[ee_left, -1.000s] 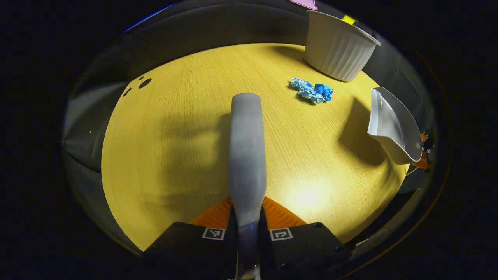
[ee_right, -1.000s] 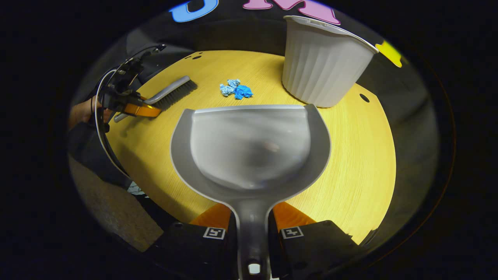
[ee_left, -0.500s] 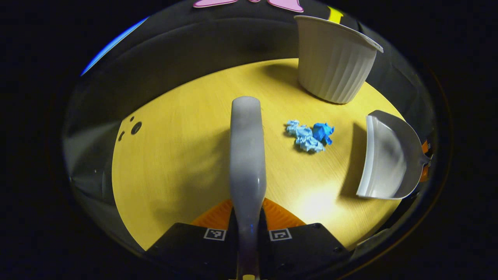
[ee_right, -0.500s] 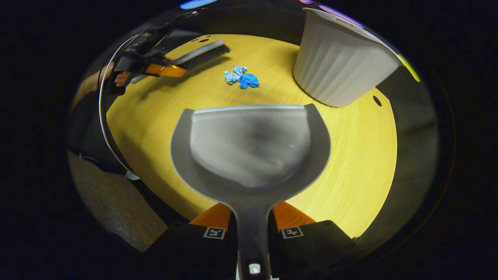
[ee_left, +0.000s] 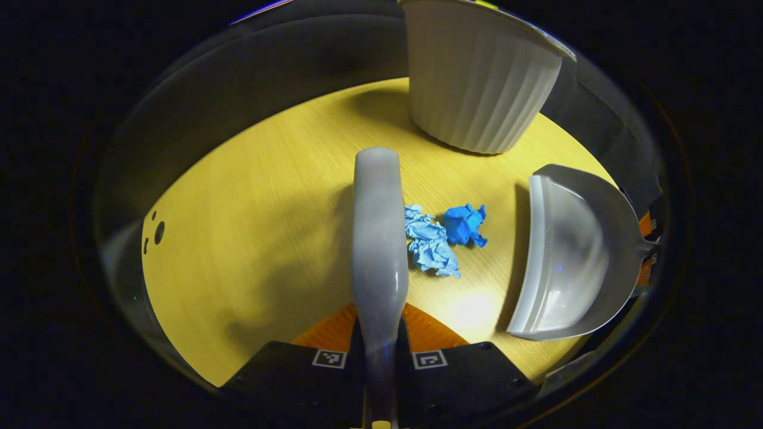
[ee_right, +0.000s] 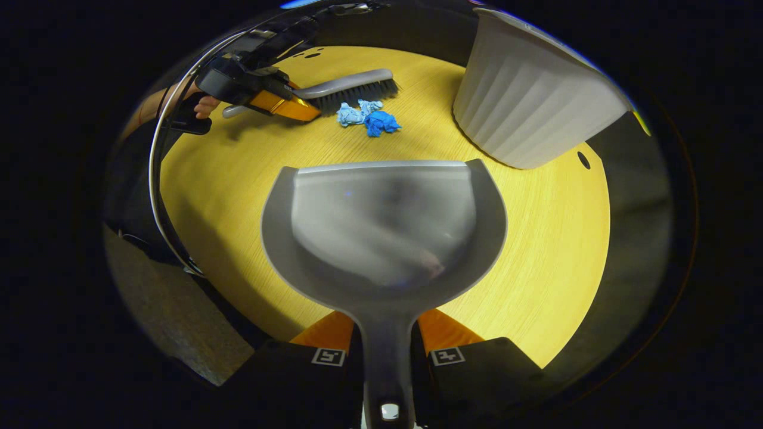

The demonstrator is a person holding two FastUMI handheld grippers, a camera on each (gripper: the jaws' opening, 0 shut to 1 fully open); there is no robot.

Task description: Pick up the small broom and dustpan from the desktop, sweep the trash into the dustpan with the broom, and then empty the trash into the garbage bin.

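Currently we have the left gripper (ee_left: 379, 351) closed on the handle of the small grey plastic broom (ee_left: 378, 238), both fingers pressing its sides; the broom runs from 6 o'clock up to the centre of the left gripper view. The crumpled blue paper trash (ee_left: 444, 235) lies on the yellow wood-grain desktop (ee_left: 250, 238) just beside the broom's back at about 3 o'clock from it, the paler wad touching or nearly touching the broom; we cannot tell which. Beyond the trash, further toward 3 o'clock, sits the grey plastic dustpan (ee_left: 572, 256), its open lip facing the trash and near it. The white ribbed plastic garbage bin (ee_left: 477, 77) stands at 1 o'clock.

We have the right gripper (ee_right: 387, 357) clamped on the dustpan (ee_right: 384, 226) handle, fingers pressing either side; the pan spreads from 6 o'clock to the centre of the right gripper view. From here the trash (ee_right: 366, 117) lies ahead of the lip at 12 o'clock, apart from it. This view adds the broom's dark bristles (ee_right: 357, 94), against the trash at 11 o'clock, plus the left gripper (ee_right: 280, 104) and a hand (ee_right: 205, 106) holding it, at 10 o'clock. The bin (ee_right: 530, 107) is at 1 o'clock.
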